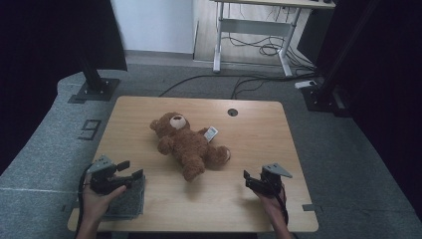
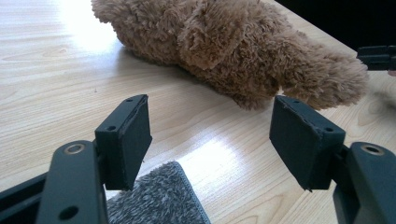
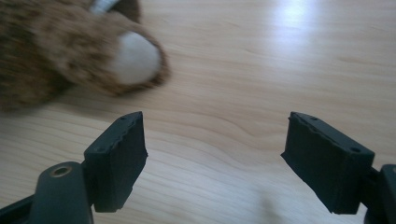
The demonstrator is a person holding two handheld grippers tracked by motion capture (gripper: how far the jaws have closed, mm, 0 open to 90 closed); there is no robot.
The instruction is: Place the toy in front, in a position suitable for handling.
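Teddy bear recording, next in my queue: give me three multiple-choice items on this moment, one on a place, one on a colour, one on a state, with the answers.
1. Where does the teddy bear lie?
A. On the floor by the desk
B. On the wooden table, near its middle
C. On the grey cloth

2. What colour is the cloth under the left tongs?
A. Grey
B. Red
C. Yellow

3. How do the right tongs stand?
A. Shut on the bear's leg
B. Shut on the cloth
C. Open, holding nothing

Answers:
1 B, the high view shows the bear lying on the tabletop between the two tongs.
2 A, the left gripper view shows a fuzzy grey corner below the jaws.
3 C, the right gripper view shows bare wood between the wide-apart jaws, with the bear's foot farther off.
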